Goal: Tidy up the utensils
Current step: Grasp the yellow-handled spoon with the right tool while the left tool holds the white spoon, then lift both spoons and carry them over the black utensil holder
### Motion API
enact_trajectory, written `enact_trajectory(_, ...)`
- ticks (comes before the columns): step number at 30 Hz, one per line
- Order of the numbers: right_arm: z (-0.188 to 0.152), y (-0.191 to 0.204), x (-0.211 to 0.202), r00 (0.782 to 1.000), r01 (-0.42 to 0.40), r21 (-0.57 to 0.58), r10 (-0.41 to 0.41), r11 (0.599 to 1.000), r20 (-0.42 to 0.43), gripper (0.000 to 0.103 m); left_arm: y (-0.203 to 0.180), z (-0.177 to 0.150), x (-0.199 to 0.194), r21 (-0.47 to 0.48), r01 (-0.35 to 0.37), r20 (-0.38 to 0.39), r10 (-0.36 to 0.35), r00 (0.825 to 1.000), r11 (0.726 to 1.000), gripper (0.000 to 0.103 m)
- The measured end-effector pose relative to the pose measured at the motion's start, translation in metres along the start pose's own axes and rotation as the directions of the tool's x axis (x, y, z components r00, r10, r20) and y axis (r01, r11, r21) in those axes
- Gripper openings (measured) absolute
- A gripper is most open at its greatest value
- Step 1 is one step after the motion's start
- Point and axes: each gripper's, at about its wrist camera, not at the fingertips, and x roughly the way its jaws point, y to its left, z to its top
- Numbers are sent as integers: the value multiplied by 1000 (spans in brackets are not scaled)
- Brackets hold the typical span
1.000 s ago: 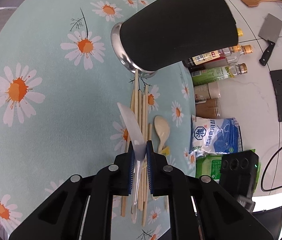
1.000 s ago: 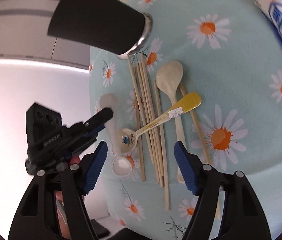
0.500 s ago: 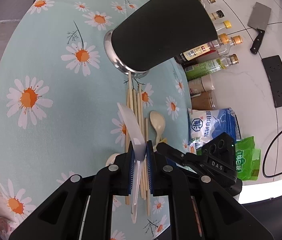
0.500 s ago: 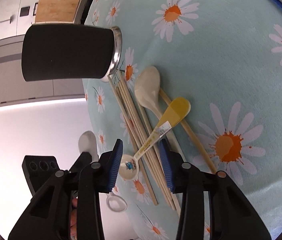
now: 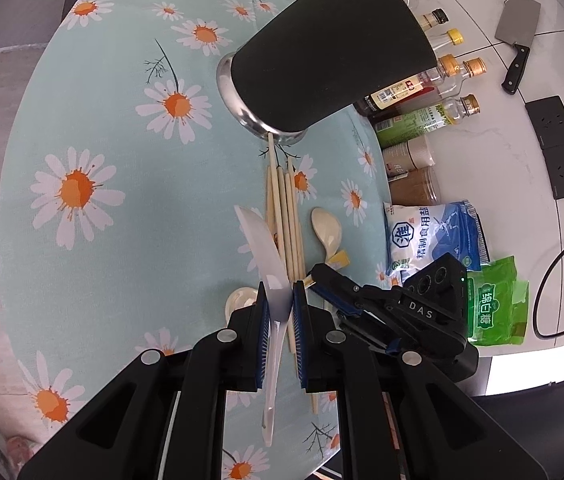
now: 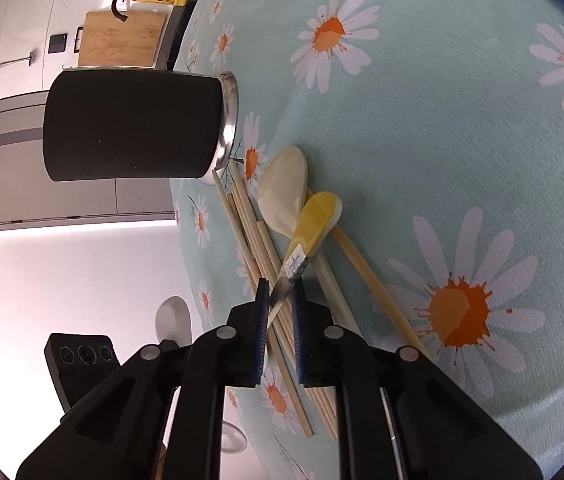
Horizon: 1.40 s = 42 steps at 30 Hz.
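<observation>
Both tongs are loaded and nothing looks put away yet. The left tongs (image 5: pixel 280 312) are clenched on a white plastic soup spoon (image 5: pixel 262 248), lifted off the daisy-print table (image 5: pixel 93 128). The right tongs (image 6: pixel 279 312) are pinched on the stem of a yellow-handled small spoon (image 6: pixel 314 224), whose yellow end rests across the cream plastic spoon (image 6: pixel 284 188). The tall black cylindrical holder with a steel base (image 5: pixel 334 60) stands toward the far edge, and its inside can't be seen. Left to do, by my reading: both held spoons, the cream spoon, and the bundle of pale wooden chopsticks (image 5: pixel 284 208) lying just beside the holder. Compared with a second ago, the right tongs were wide open above the pile; now they have closed on that spoon, while the left keeps its grip.
</observation>
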Motion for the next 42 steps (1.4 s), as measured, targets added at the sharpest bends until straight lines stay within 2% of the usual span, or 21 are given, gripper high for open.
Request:
enact_trajectory(6,-9,3,0,1000,-13,-7,13,1000,0,9,4,-1,-7,1,-6,5,6,1000,1000,10)
enact_trajectory(12,-11,21,-9,1000,-16,-71,16,997,1,6,1,-1,-13,3,2,27,-2,1000,1000,10)
enact_trajectory(22,-15,55,-31,1000,7,-252,-13,968,-21,6,-26,-13,-23,61,-49,111,42,993,997,10)
enact_trajectory(28,-15,80,-50,999,7,-397,-26,918,-42,6,-47,-24,-37,68,-87,201,72,977,994,10)
enact_trajectory(35,-13,107,-61,996,20,-541,-66,841,-67,6,-77,-30,-54,83,-167,323,132,937,982,10)
enact_trajectory(38,-11,123,-67,996,25,-592,-72,805,-56,6,-92,-30,-58,105,-191,360,141,922,976,10)
enact_trajectory(42,-12,149,-80,997,64,-672,-68,738,21,6,-108,-26,-64,150,-225,402,148,904,963,10)
